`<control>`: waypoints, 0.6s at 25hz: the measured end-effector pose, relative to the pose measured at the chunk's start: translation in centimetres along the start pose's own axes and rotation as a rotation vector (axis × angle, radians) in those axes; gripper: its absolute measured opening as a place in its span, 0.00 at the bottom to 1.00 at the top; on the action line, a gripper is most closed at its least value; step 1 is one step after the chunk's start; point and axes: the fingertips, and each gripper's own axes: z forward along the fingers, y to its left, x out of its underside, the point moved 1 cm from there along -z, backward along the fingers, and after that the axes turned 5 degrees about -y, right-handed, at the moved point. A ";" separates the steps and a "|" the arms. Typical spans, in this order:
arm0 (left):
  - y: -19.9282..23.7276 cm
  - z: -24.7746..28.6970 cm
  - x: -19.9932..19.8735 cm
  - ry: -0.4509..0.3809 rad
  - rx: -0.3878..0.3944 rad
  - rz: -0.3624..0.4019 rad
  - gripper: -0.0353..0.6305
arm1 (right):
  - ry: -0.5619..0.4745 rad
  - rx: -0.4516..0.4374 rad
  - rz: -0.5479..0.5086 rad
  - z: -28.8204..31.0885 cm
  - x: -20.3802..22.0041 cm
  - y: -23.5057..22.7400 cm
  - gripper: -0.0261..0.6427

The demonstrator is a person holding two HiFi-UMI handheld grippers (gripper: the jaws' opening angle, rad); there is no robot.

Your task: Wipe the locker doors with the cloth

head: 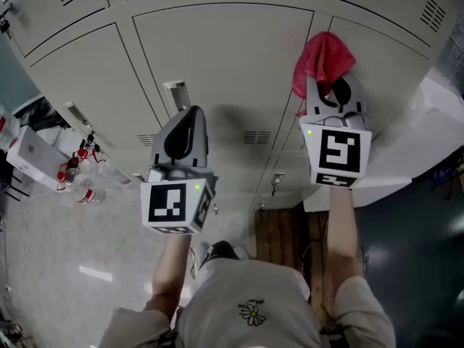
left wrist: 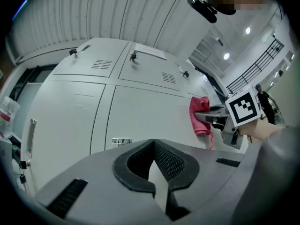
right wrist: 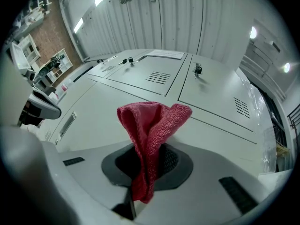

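Note:
The pale grey locker doors (head: pixel 225 56) fill the view ahead. A red cloth (head: pixel 322 58) sticks out bunched from my right gripper (head: pixel 330 87), which is shut on it and holds it up close to a door near a seam. In the right gripper view the cloth (right wrist: pixel 152 121) rises from between the jaws of the right gripper (right wrist: pixel 147 149), in front of the door (right wrist: pixel 93 111). My left gripper (head: pixel 187 114) is lower and to the left, shut and holding nothing. Its view shows its own tips (left wrist: pixel 153 144), the door (left wrist: pixel 140 111), and the cloth (left wrist: pixel 200 114) to the right.
A metal door handle (head: pixel 176 93) sits just above the left gripper. Vent slots (head: pixel 257 137) and small key locks (head: pixel 276 180) mark the doors. Bottles with red caps (head: pixel 80 183) and a white box (head: pixel 32 154) lie left. A white ledge (head: pixel 435 122) juts at right.

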 end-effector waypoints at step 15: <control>3.7 -1.6 -0.1 0.020 -0.015 -0.027 0.08 | 0.017 0.077 0.024 -0.4 -1.8 0.9 0.10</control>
